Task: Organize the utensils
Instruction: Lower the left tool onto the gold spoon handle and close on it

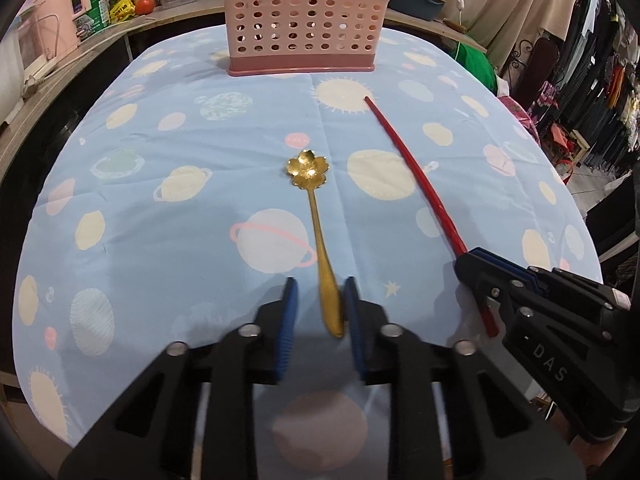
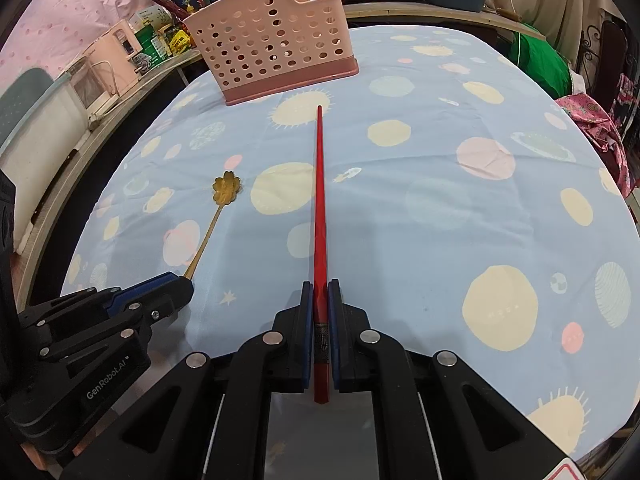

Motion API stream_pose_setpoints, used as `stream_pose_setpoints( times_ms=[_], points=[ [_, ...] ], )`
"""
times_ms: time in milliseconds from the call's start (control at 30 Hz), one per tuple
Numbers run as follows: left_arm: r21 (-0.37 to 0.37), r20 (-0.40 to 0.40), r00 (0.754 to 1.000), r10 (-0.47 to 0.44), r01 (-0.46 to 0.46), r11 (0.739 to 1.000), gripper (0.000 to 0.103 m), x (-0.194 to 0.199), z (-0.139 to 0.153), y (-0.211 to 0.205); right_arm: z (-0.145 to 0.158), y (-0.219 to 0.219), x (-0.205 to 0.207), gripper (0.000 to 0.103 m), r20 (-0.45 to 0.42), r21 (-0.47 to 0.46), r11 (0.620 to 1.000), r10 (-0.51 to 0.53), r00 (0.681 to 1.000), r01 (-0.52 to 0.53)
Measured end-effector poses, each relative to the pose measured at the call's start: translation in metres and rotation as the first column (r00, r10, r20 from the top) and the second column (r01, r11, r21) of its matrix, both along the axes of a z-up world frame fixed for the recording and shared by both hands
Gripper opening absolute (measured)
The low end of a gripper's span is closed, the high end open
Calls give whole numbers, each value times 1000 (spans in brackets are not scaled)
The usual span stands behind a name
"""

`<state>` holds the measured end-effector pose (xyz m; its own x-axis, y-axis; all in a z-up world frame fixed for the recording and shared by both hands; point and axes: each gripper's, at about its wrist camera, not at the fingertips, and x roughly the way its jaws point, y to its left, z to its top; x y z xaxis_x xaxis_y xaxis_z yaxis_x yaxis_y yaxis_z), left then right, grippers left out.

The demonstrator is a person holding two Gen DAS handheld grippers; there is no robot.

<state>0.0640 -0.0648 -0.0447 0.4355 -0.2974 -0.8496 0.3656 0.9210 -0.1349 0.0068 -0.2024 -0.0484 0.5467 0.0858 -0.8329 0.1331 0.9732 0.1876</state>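
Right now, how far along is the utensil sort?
Done: nothing clearly; some handles poke out of the basket at its far end, but I can't tell what they are. In hand: right gripper is shut on the red chopstick; left gripper brackets the gold spoon handle, its grip not clearly set. Both utensils lie on the cloth. Left: lift both and drop them into the basket.

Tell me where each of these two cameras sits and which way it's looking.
Left wrist: on the left gripper, looking down its fingers at the gold flower spoon; right gripper at right.
Right wrist: on the right gripper, clamping the red chopstick; left gripper at left.
Shared: pink utensil caddy, planet-print tablecloth.
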Motion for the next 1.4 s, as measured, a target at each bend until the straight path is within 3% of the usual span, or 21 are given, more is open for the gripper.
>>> stream_pose_setpoints(
  times_ms=[33,367,433,600,700,800,933,1200,1333,1400],
  points=[
    [-4,-2,1000,0,0,1000,10,0,0,1,0,0,0,7,-1,0,1000,1,1000,-1],
    [-65,49,998,49,-46,997,10,0,28,17,28,3,-5,7,57,19,1000,18,998,-19],
    [-83,66,996,62,-56,995,0,2,39,21,40,1,-4,7,86,23,1000,13,996,-15],
    [-106,108,990,85,-74,992,0,8,65,26,66,-5,1,7,140,22,1000,3,990,-6],
    [-118,116,989,93,-79,990,0,12,72,28,66,-8,2,7,139,24,1000,0,990,-3],
    [-135,90,992,91,-78,988,1,13,66,31,59,-6,2,7,118,33,999,1,993,-5],
    [-110,0,996,95,-94,989,29,9,37,32,55,-2,0,7,105,35,999,8,994,-12],
    [-112,-115,989,91,-104,988,30,11,1,32,54,-2,-2,7,104,37,999,6,995,-10],
    [-111,-100,991,92,-103,988,29,7,0,32,53,-1,-2,7,103,36,999,6,995,-10],
    [-114,-102,991,86,-97,989,17,6,0,31,53,-1,-2,7,102,36,999,7,995,-11]
  ],
)
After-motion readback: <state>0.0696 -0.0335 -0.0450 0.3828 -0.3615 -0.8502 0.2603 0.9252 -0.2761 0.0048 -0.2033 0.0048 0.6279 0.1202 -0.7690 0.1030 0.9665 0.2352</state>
